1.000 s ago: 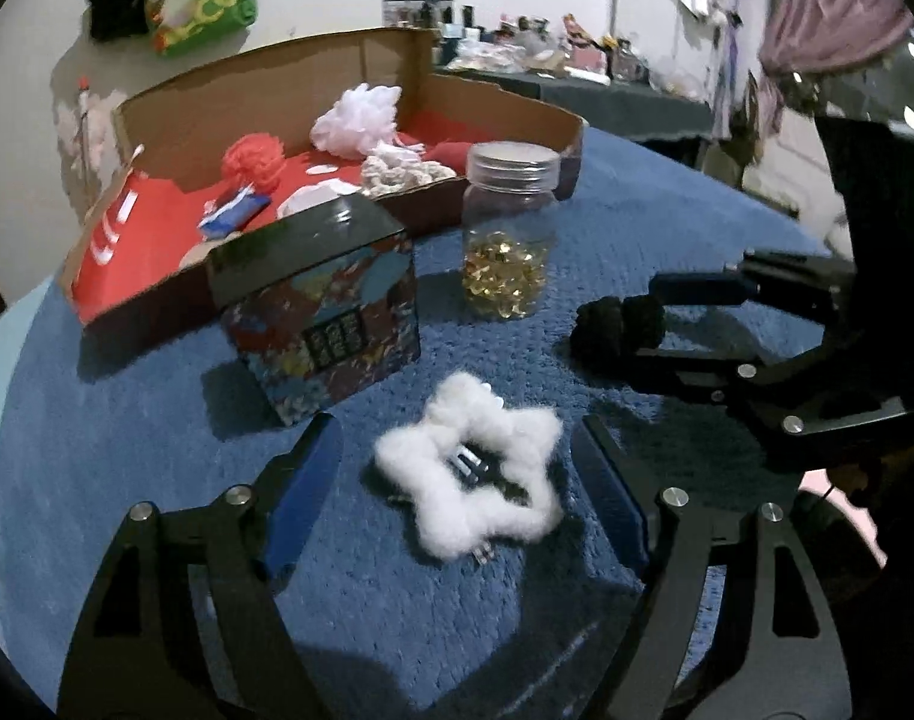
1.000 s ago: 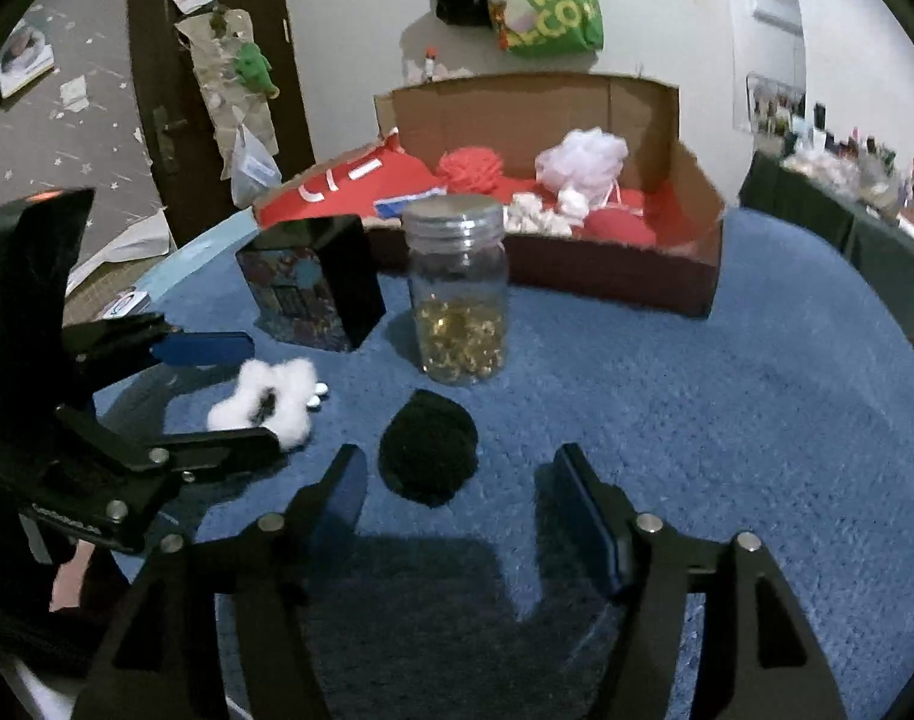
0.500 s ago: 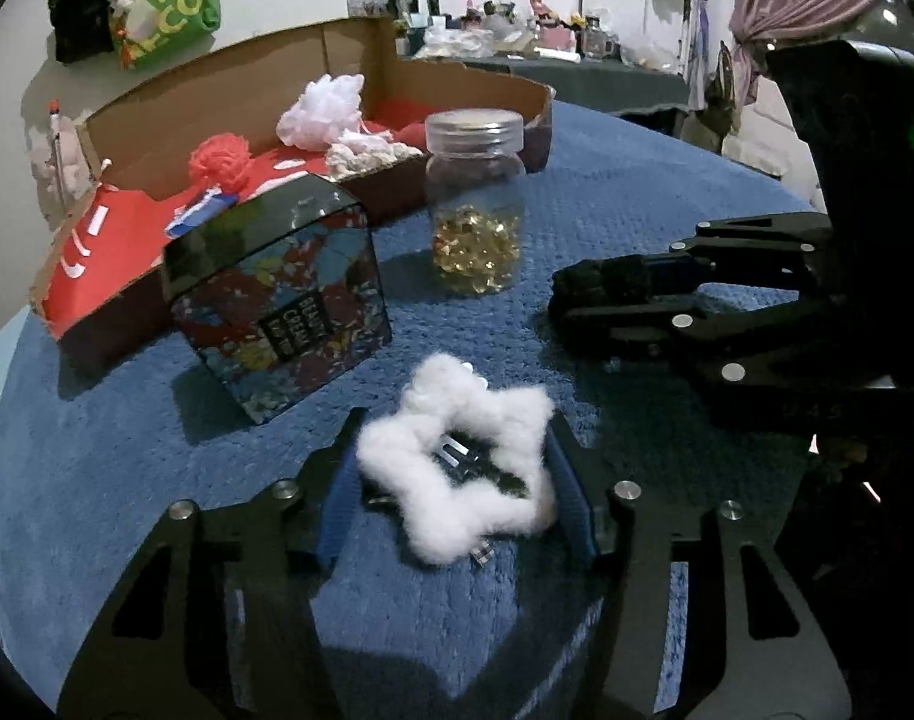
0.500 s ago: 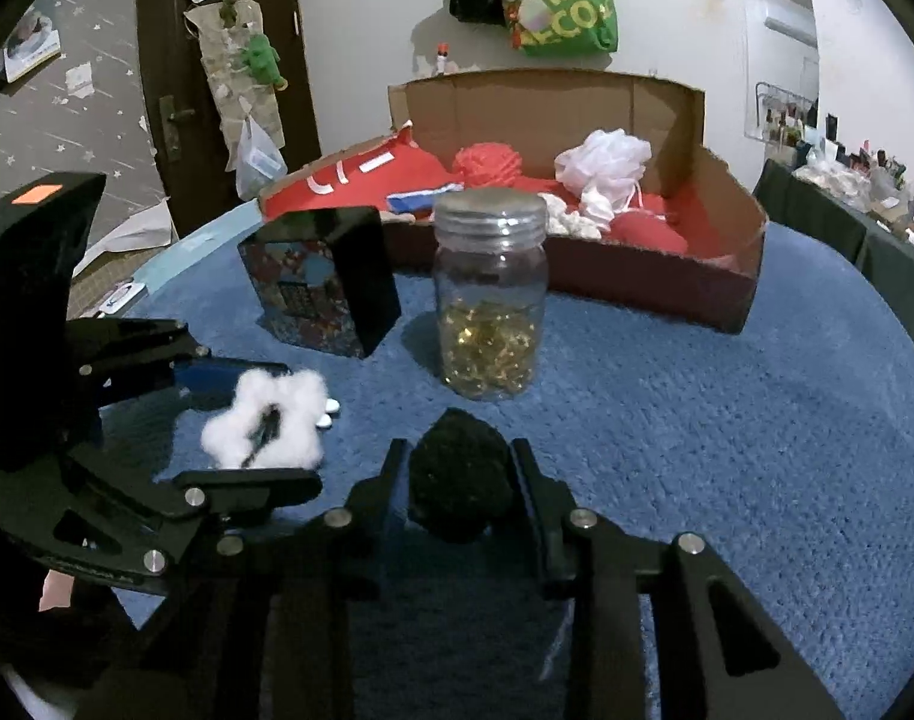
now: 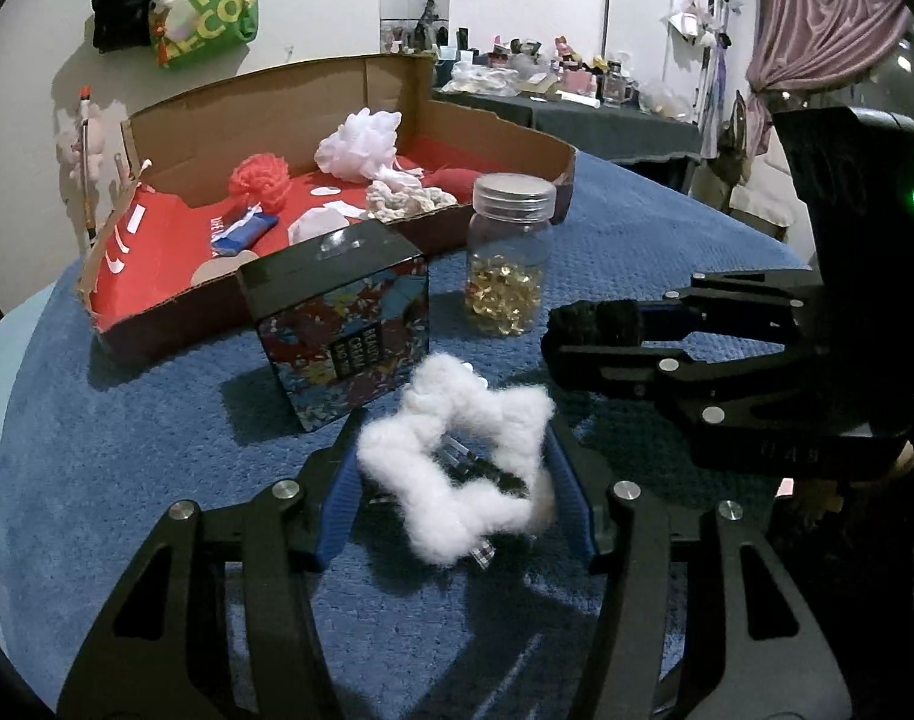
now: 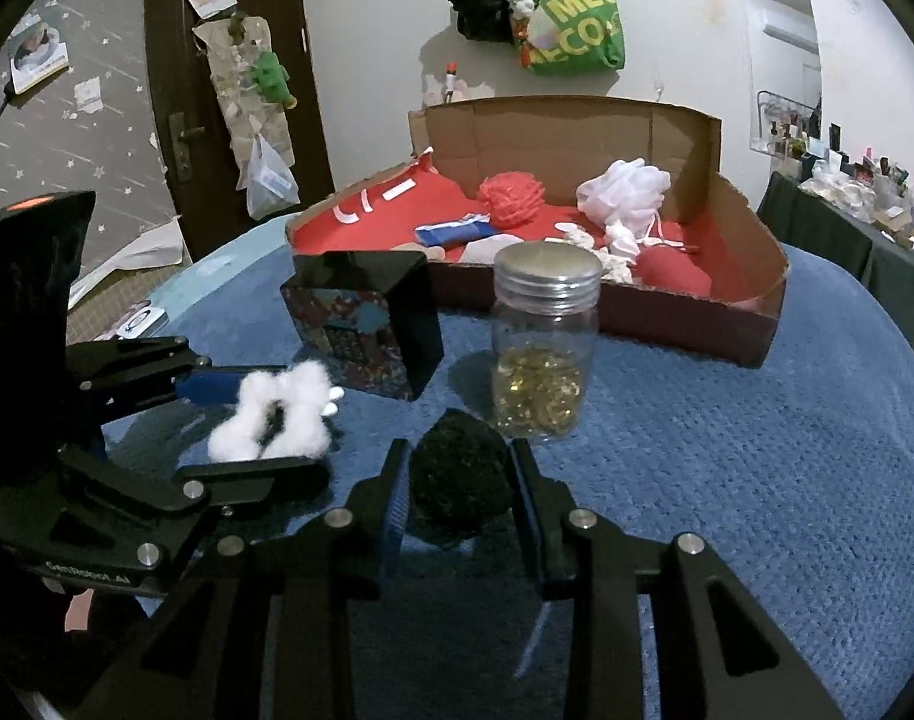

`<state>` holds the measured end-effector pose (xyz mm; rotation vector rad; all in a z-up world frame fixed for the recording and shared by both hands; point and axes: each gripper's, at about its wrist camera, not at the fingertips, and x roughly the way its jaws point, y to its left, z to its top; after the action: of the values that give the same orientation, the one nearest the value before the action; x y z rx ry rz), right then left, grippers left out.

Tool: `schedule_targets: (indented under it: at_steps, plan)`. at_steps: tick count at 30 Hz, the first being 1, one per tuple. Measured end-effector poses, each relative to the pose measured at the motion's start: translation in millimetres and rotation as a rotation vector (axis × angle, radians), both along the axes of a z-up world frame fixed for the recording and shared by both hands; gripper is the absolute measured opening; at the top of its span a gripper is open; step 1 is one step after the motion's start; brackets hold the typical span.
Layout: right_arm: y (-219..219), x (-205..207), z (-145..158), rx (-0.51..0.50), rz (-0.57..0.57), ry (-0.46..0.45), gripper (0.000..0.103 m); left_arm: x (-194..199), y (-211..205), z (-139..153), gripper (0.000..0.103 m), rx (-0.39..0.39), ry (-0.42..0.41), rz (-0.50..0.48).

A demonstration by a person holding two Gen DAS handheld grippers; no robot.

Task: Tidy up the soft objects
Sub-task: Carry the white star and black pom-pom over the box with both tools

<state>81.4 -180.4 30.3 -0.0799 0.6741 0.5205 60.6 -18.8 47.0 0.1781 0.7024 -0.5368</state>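
The left gripper [image 5: 454,474] has closed its jaws on the fluffy white star hair clip [image 5: 457,462]. The right gripper [image 6: 460,489] squeezes the black pom-pom [image 6: 460,480]. Both soft things are just above the blue tablecloth [image 6: 727,450], near the jar [image 6: 544,354].

I count two tools: my left tool [image 5: 454,480] clamps one white fluffy star clip [image 5: 457,462], my right tool [image 6: 457,480] one black pompom [image 6: 460,477]. Ahead of them stand one jar [image 6: 544,348], one patterned tin [image 6: 361,324] and one cardboard box [image 6: 751,252].
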Motion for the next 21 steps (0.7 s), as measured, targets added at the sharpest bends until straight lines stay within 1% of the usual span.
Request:
schedule_targets:
  at_steps: [4,12,17,21]
  plan:
    - [1,-1,0,-0.002,0.002,0.005,0.034,1,1,0,0.054,-0.007,0.006,0.003]
    - [1,-3,-1,-0.012,-0.001,0.002,0.034,3,3,0,0.054,0.003,0.011,0.016]
    - [-8,-5,-2,-0.025,-0.02,0.008,0.034,8,22,1,0.054,0.02,0.025,0.059]
    - [-25,-2,1,-0.03,-0.067,0.02,0.034,13,40,3,0.054,0.031,0.036,0.092]
